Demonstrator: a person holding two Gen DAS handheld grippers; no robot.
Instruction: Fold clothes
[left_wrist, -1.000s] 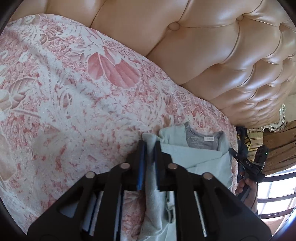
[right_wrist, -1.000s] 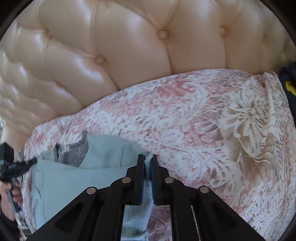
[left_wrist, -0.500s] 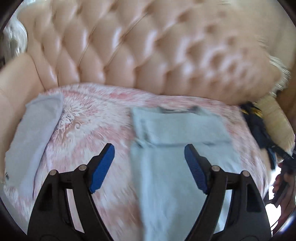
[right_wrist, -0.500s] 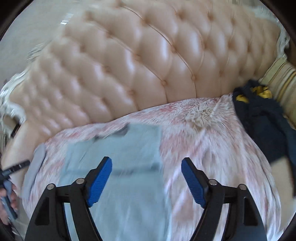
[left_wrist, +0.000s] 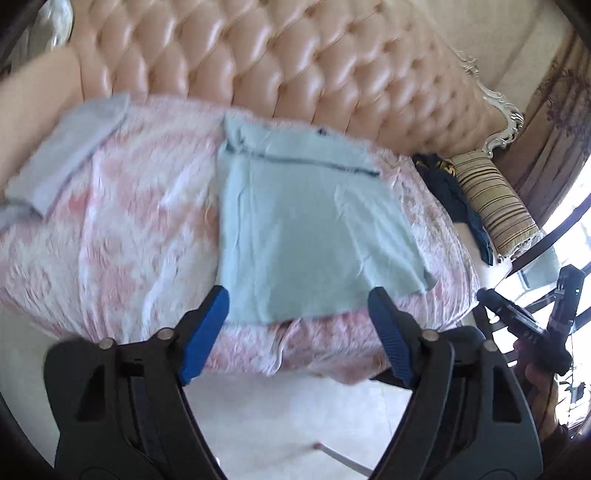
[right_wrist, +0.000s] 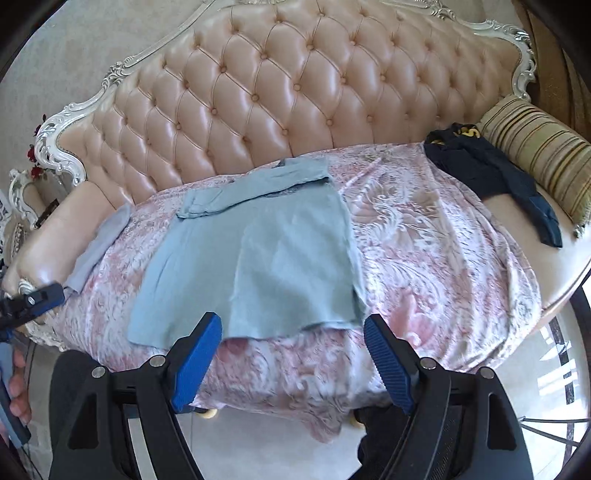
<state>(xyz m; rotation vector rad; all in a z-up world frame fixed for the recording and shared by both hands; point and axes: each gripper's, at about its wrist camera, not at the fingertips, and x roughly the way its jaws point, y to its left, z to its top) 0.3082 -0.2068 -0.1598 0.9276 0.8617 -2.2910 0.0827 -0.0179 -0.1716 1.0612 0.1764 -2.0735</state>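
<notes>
two claws, both mine, both spread wide and empty, held back from the sofa's front edge.

item under inspection: pale blue-green shirt (right_wrist: 258, 251), lying flat on the pink patterned cover (right_wrist: 424, 236) at mid-seat. its collar end points toward the tufted backrest (right_wrist: 277, 85) and its hem lies near the front edge. one side panel is laid over the body, with its edge running down the middle in the right wrist view. a band is turned down across the top, near the collar. the hem line is uneven, and one corner at the shirt's right hangs lower.

judgement: the shirt is partly folded. the layout suits a further fold that brings hem toward collar, but the frames do not settle which fold comes next. for any such fold i would pinch through all layers at the hem corners, left gripper (left_wrist: 299, 328) and right gripper (right_wrist: 293, 354) at matching heights. i would lift evenly and lay the cloth down square, so the overlapped panel does not slide.

surroundings: a folded grey-blue piece (right_wrist: 99, 247) lies at one end of the seat. a dark navy garment (right_wrist: 498, 181) lies at the other, beside a striped bolster (right_wrist: 543, 151).

labels and writing: none legible. a dark mark near the collar is too blurred to read.
</notes>
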